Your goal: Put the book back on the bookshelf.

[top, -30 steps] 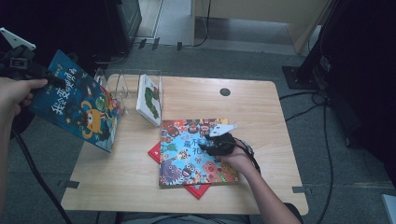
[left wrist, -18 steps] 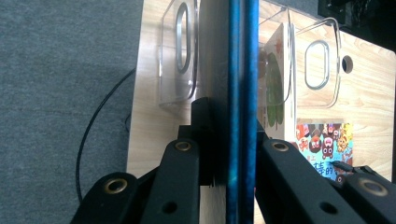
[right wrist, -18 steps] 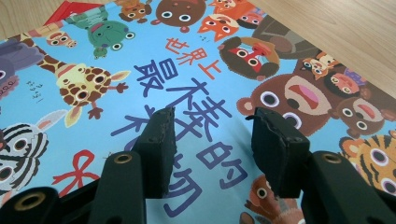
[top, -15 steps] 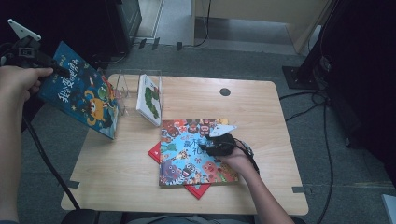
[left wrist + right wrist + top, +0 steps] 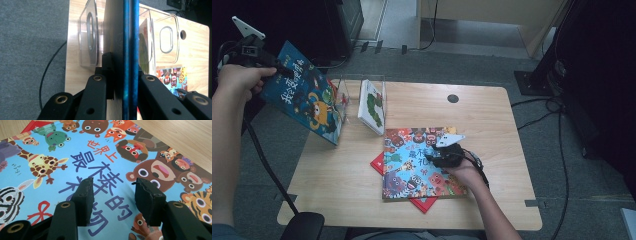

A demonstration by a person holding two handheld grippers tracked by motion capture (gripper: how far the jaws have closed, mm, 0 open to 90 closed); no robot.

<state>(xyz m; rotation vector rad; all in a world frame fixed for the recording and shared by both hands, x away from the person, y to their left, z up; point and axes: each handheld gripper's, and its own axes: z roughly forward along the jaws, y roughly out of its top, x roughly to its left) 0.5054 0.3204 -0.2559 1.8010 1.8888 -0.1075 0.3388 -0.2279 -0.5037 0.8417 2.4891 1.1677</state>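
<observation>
Since a second ago the left gripper (image 5: 272, 62) has carried the thin blue picture book with the orange cartoon creature on its cover (image 5: 307, 97) up and outward, so the book now hangs higher and farther beyond the left edge of the pale wooden counter (image 5: 492, 130); only its lower corner still overlaps the counter's edge. The right gripper (image 5: 447, 156) has not shifted.

In the left gripper view the jaws are clamped on the blue book's (image 5: 128, 50) edge, which runs straight up between them, its flat faces turned to either side. Ahead of the jaws and below the book stands the clear plastic book rack with oval handle cut-outs (image 5: 166, 42), and one white book with a green caterpillar cover (image 5: 373, 106) already leans upright in it. The coming move turns on this: the rack's free slot lies forward and down from the held book, toward the counter, and the book's plane already runs roughly parallel to the rack's dividers, so I judge it needs lowering inward rather than turning.

The right gripper rests on the large book with a light blue cover crowded with cartoon animals (image 5: 75, 152), which lies flat atop a red book (image 5: 424, 202). Its jaws stand apart, gripping nothing.
</observation>
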